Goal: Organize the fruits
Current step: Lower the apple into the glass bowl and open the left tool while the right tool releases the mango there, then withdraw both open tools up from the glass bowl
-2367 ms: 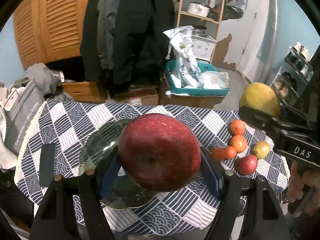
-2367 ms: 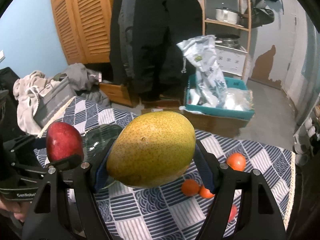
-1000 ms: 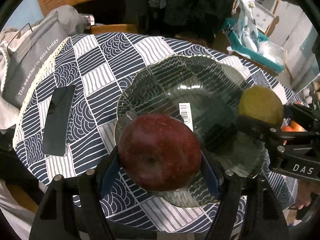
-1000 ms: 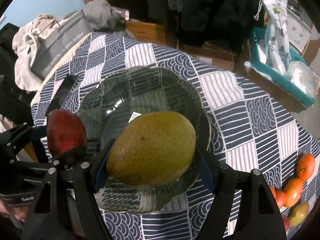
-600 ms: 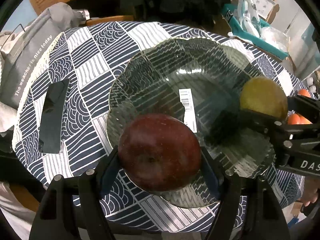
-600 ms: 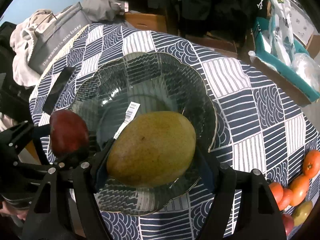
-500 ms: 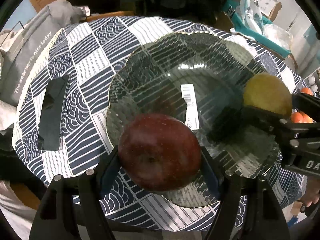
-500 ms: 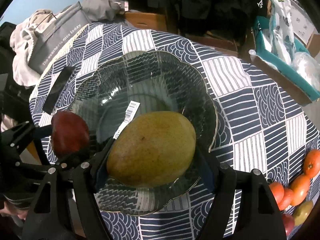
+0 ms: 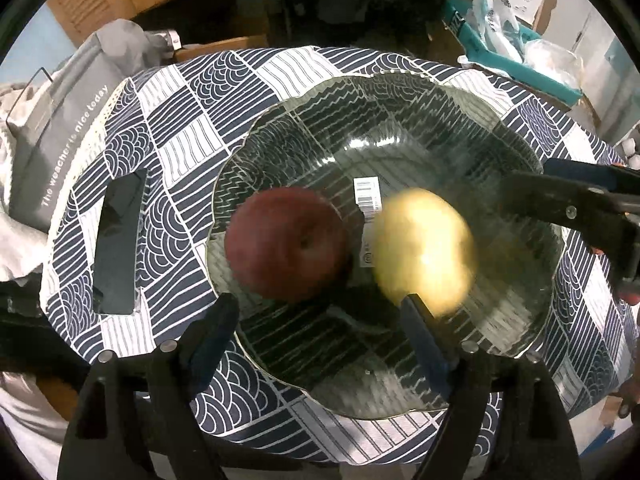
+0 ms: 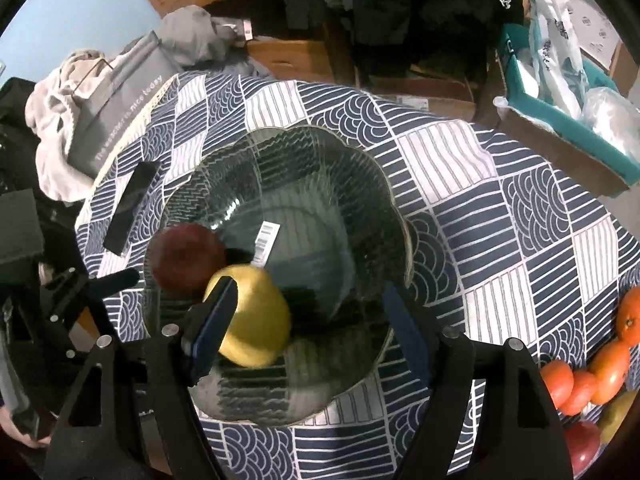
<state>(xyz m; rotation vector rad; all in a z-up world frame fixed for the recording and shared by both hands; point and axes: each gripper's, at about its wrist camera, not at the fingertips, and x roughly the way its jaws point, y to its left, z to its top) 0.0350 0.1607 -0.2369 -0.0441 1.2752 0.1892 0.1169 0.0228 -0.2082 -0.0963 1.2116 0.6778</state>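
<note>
I have both hand-held grippers spread wide and empty above the glass bowl (image 10: 396,216), left hand-held gripper (image 9: 320,316) and right hand-held gripper (image 10: 312,316), so the fruit can settle. The red apple (image 9: 286,242) and blurred yellow mango (image 9: 426,252) lie side by side inside it, while the remaining small fruits (image 10: 592,368) wait on the worktop (image 10: 500,216) at the near right.

One glass bowl (image 10: 384,184) sits on the table, holding two fruits: one red apple (image 10: 186,256) at about 9 o'clock and one yellow mango (image 10: 260,320) toward 7 o'clock. One barcode sticker (image 10: 265,242) lies inside. One black phone (image 10: 130,208) lies at 10 o'clock. At 4 o'clock, five orange tomatoes or tangerines (image 10: 610,364), one small red fruit (image 10: 582,446), one yellowish fruit (image 10: 618,414).
</note>
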